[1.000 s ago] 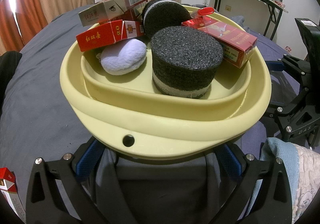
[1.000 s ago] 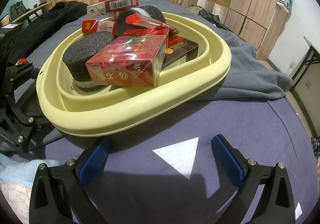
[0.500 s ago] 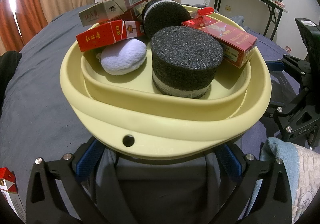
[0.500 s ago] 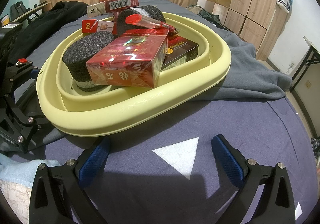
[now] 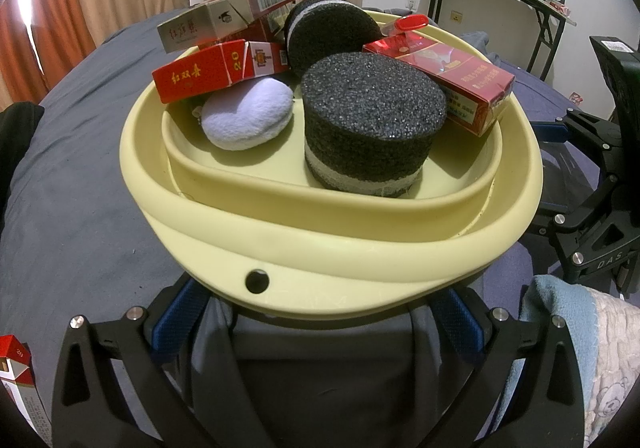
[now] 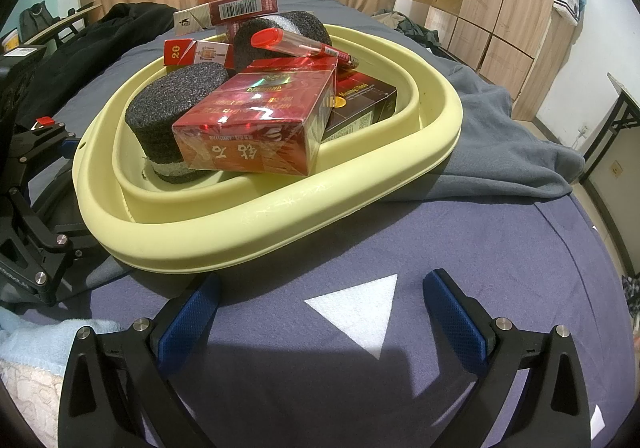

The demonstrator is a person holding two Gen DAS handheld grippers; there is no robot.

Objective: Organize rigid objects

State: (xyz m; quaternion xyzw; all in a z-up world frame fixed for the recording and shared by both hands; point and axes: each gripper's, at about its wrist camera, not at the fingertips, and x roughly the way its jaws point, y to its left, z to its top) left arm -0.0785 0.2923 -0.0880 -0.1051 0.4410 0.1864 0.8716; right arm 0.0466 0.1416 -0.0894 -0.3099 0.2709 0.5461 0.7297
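Observation:
A pale yellow basin (image 5: 332, 260) (image 6: 248, 232) sits on the bed. It holds two black foam cylinders (image 5: 370, 123) (image 6: 176, 107), several red cigarette packs (image 5: 448, 83) (image 6: 256, 127), a dark box (image 6: 360, 103), a white pouf (image 5: 248, 119) and a red-capped pen (image 6: 300, 45). My left gripper (image 5: 320, 312) is open, its fingers spread under the basin's near rim. My right gripper (image 6: 320, 312) is open and empty just short of the basin, over a white triangle patch (image 6: 360, 308).
A red and white cigarette pack (image 5: 16, 376) lies at the far left edge of the left wrist view. A grey garment (image 6: 500, 151) lies beyond the basin. A light blue towel (image 5: 560, 328) is at the right. Wardrobes and a folding table stand behind.

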